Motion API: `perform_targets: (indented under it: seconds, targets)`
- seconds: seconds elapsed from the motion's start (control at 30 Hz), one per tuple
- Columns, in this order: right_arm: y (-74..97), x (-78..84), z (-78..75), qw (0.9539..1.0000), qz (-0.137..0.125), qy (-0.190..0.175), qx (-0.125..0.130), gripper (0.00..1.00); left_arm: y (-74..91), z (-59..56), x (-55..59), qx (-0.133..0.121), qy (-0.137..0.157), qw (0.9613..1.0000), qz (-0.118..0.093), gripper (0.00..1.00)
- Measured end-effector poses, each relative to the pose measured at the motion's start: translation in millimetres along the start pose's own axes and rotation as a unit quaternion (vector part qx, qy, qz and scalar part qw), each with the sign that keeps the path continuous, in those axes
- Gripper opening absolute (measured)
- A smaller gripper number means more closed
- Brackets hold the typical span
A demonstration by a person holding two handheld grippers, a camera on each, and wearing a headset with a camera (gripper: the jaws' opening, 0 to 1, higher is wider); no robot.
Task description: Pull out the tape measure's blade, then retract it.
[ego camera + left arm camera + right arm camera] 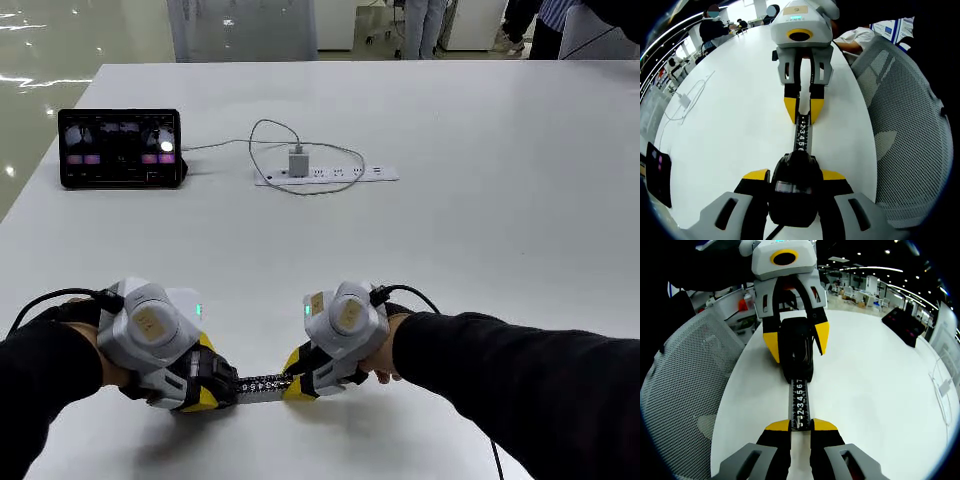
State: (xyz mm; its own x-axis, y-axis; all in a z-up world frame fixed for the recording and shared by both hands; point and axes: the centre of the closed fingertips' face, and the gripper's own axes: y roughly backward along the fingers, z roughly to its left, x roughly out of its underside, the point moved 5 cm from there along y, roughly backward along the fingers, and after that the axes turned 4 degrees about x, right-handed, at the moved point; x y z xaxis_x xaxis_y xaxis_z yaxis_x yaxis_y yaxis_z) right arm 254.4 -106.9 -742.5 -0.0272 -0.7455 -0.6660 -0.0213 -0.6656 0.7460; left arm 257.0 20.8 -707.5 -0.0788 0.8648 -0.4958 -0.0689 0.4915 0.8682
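A black tape measure case (794, 189) sits between the yellow-tipped jaws of my left gripper (795, 175), which is shut on it. The case (796, 351) and the left gripper (795, 342) face me in the right gripper view. A short length of black blade (801, 134) with white numbers runs out to my right gripper (802, 109), shut on the blade's end. The same blade (799, 402) ends at the right gripper (800, 425). In the head view the left gripper (212, 385) and right gripper (297, 385) face each other close to the table's near edge, with the blade (263, 383) between them.
A white table (480, 180) carries a dark tablet (121, 148) at the far left and a white power strip (330, 174) with a charger and looped cable behind the grippers. A grey mesh chair (910, 125) stands beside the table. People stand at the far end.
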Motion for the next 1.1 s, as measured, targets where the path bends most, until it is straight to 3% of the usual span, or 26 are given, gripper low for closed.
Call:
perform_targets:
  seconds: [1.1]
  targets:
    - [10.4, 13.0, 0.3, 0.9999, -0.001, -0.01, 0.002, 0.1, 0.0, -1.6, -0.7, -0.001, 0.0, 1.0, -0.002, 0.33]
